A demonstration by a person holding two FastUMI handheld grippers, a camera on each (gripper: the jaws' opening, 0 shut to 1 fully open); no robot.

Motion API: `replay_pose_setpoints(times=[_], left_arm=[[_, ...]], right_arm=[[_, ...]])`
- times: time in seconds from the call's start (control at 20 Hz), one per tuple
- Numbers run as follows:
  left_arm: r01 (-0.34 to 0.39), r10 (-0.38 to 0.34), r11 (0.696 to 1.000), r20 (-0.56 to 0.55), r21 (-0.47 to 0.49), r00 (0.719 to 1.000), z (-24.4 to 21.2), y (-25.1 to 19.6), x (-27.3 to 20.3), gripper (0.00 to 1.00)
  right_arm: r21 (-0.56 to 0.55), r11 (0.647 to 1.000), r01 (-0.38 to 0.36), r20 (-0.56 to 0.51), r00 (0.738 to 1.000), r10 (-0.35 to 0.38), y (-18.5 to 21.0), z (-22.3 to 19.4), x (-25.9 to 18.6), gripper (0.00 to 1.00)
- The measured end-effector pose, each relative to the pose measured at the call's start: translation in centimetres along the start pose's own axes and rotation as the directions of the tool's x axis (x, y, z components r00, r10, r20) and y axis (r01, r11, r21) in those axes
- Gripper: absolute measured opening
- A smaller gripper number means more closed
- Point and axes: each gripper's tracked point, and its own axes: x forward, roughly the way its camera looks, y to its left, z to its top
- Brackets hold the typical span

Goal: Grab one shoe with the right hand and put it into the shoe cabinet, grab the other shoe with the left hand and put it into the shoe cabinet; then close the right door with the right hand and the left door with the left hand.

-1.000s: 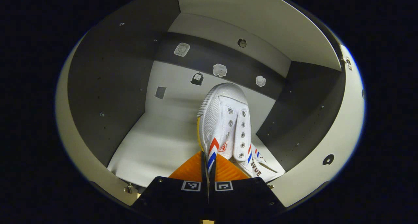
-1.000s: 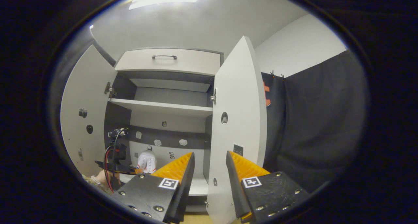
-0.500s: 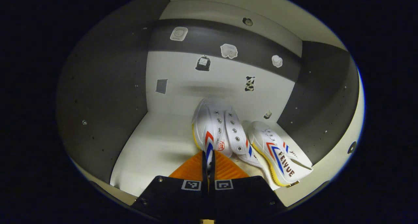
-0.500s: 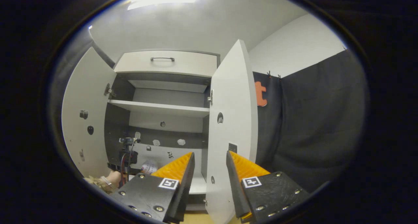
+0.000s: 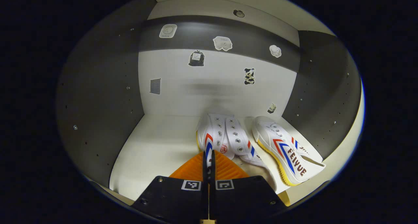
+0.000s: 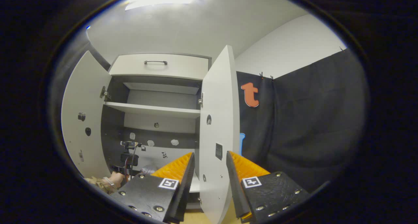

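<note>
In the left gripper view, my left gripper (image 5: 209, 156) is shut on the side wall of a white shoe (image 5: 225, 136) with red and blue stripes. That shoe sits low on the white floor (image 5: 156, 149) of the shoe cabinet's bottom compartment, toe toward the back wall. The other shoe (image 5: 287, 150) lies tilted on its side just to the right, close to the grey right wall. In the right gripper view, my right gripper (image 6: 209, 167) stands open outside the cabinet, holding nothing. The open right door (image 6: 217, 119) is just beyond its fingers. The left gripper (image 6: 129, 157) and a hand (image 6: 111, 180) reach into the bottom compartment.
The left door (image 6: 81, 119) stands wide open. A shelf (image 6: 153, 109) divides the cabinet, with a drawer and handle (image 6: 156, 62) on top. Stickers dot the back wall (image 5: 212, 83). Bare floor lies left of the held shoe. Black cloth hangs to the cabinet's right.
My left gripper has carried its shoe deeper into the cabinet and down to the floor beside the other shoe. The right gripper has drifted right, staying open; the door now appears between its fingers.
</note>
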Motion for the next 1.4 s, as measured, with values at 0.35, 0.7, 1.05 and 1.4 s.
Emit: replay_pose_setpoints(times=[0.35,0.7,1.05,1.4], left_arm=[[0.009,-0.01,1.0,0.082,0.019,0.997,2.5,-0.4,-3.2,0.18],[0.042,-0.054,0.998,0.248,0.054,0.967,7.3,-4.0,-12.1,0.2],[0.039,-0.056,0.998,0.376,0.054,0.925,9.2,-7.7,-22.3,0.2],[0.002,-0.008,1.0,0.398,0.014,0.917,8.1,-8.7,-29.6,0.23]], right_arm=[[0.007,1.0,0.019,0.007,1.0,-0.019,-1.7,0.1,-0.6,0.56],[-0.002,0.999,0.038,-0.005,0.999,-0.038,-6.4,-0.3,-0.2,0.56],[0.007,1.0,-0.009,-0.06,0.998,0.009,-9.8,-2.5,1.6,0.56],[0.028,0.995,-0.094,-0.108,0.989,0.097,-10.8,-4.8,2.7,0.54]])
